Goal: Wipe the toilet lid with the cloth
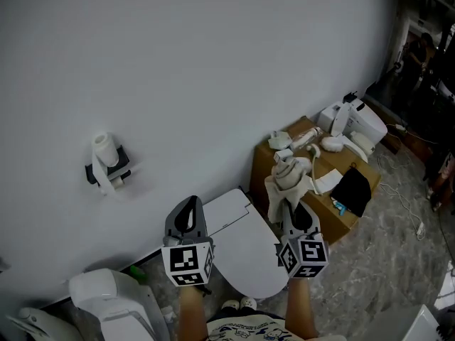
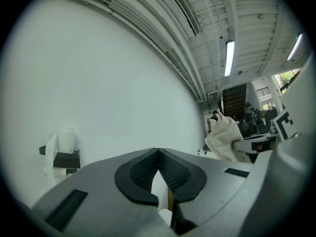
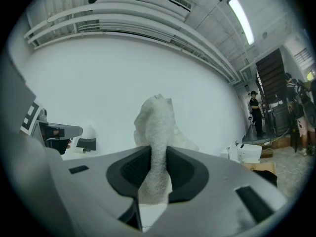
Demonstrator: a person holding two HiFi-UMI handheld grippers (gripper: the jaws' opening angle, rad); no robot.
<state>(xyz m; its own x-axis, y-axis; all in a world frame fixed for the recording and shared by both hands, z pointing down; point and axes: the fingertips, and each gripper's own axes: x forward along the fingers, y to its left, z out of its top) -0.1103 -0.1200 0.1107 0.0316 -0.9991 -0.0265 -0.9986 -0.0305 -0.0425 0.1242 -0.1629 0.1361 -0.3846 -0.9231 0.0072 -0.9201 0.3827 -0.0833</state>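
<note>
The white toilet lid (image 1: pixel 245 251) lies closed below and between my two grippers in the head view. My right gripper (image 1: pixel 293 212) is shut on a pale cloth (image 1: pixel 287 179) that bunches upward out of its jaws, above the lid's right side. In the right gripper view the cloth (image 3: pixel 156 120) stands pinched between the black pads (image 3: pixel 129 171) of the right gripper (image 3: pixel 158 151). My left gripper (image 1: pixel 188 206) is over the lid's left edge. The left gripper (image 2: pixel 158 151) has its tips touching, with nothing held. Both grippers point toward the white wall.
A toilet paper holder (image 1: pixel 106 162) hangs on the wall at left. A cardboard box (image 1: pixel 298 187) with white items and a black cloth stands right of the toilet. Another white fixture (image 1: pixel 106 300) sits at lower left. People stand in the far right background.
</note>
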